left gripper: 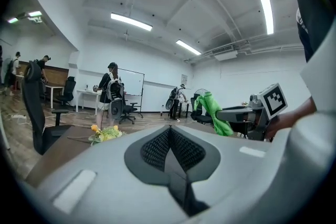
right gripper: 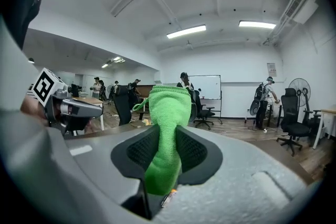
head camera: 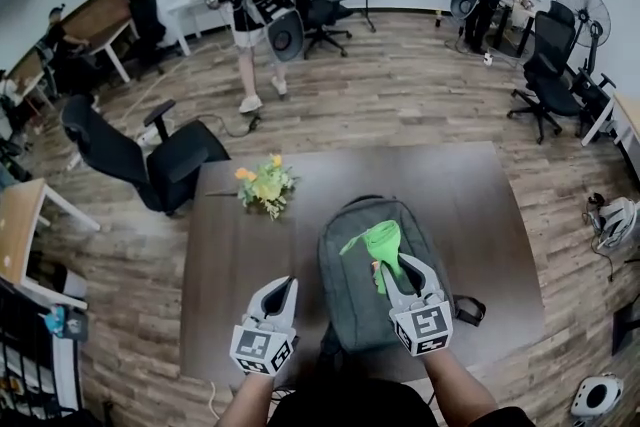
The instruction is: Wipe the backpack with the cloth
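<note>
Green cloth [right gripper: 167,128] is pinched between the right gripper's [head camera: 397,267] jaws, its loose end bunched beyond the tips. The backpack [head camera: 350,300] lies flat on the desk [head camera: 480,205] beneath that gripper; whether the cloth touches it I cannot tell. The left gripper [head camera: 283,287], jaws pressed together on nothing, hangs just left of the pack. Wiping seems about to begin: the next move is to lower the cloth onto the fabric and sweep.

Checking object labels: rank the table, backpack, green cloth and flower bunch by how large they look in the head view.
table
backpack
green cloth and flower bunch: roughly alike, left unranked
</note>
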Demonstrator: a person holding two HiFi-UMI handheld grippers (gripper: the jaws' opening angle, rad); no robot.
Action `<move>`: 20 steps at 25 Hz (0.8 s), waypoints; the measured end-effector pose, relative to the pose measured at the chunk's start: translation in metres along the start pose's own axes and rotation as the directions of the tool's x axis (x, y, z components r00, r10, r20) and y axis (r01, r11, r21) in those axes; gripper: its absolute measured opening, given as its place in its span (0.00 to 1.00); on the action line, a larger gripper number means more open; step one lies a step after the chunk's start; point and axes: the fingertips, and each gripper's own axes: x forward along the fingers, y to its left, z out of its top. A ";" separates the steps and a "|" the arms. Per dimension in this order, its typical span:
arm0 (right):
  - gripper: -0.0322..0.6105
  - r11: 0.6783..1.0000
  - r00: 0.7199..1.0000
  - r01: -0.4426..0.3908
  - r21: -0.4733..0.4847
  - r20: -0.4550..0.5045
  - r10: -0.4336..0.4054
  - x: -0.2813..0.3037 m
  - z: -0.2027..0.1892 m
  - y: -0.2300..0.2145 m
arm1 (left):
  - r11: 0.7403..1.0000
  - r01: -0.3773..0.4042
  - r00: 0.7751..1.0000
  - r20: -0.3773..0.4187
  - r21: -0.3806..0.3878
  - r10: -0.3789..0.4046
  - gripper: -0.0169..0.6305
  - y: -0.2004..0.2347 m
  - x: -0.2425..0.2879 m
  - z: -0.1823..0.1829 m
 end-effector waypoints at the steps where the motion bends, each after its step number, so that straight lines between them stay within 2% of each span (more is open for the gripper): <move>1: 0.21 1.000 1.000 -0.004 -0.002 -0.013 0.004 0.005 -0.004 0.002 | 1.000 -0.003 1.000 -0.007 -0.007 0.003 0.05 0.002 0.000 -0.003; 12: 0.21 0.994 0.985 -0.106 0.023 -0.135 0.108 0.077 -0.045 0.023 | 1.000 -0.010 0.997 -0.075 -0.024 0.008 0.05 0.020 0.003 -0.035; 16: 0.21 0.991 0.972 -0.135 0.013 -0.190 0.135 0.105 -0.066 0.030 | 0.999 0.004 0.996 -0.086 -0.033 -0.007 0.05 0.014 0.006 -0.036; 20: 0.21 0.988 0.951 -0.144 0.047 -0.268 0.152 0.133 -0.089 0.036 | 0.999 0.004 0.996 -0.093 -0.032 -0.007 0.05 0.017 0.006 -0.042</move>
